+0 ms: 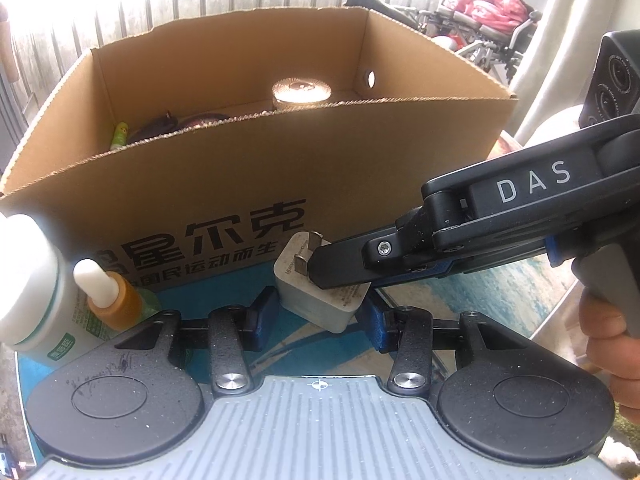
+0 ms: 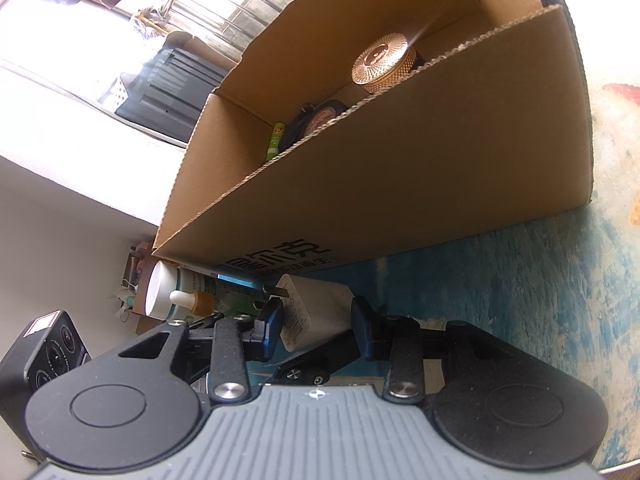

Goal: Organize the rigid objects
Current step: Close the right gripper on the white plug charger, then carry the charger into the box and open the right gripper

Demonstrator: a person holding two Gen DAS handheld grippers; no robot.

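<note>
A white plug-in charger [image 1: 320, 300] with two metal prongs sits on a blue, sea-patterned surface [image 1: 460, 292], just in front of an open cardboard box [image 1: 280, 168] printed with black Chinese characters.

The right tool [image 1: 340, 276], a black arm marked "DAS," reaches in from the right in the left wrist view. In the right wrist view, the right tool [image 2: 316, 322] has its two blue-padded fingers on either side of the charger [image 2: 316, 308], pressed against its sides and pinching it.

The left tool [image 1: 320, 320] has its fingers spread wide, one on each side of the same charger. Whether they touch it cannot be told.

To the left of the charger, close to the box front, stand a white and green tube with a broad white cap [image 1: 28, 280] and a small amber dropper bottle [image 1: 110, 296] with a white top; the two sit just beside each other.

Inside the box, a round copper-coloured ridged lid [image 2: 384, 62] rises above the near wall toward the right. Further left lie a dark rounded item [image 2: 316, 120] and a small green stick-shaped thing [image 2: 276, 140], both partly hidden by the box wall.
</note>
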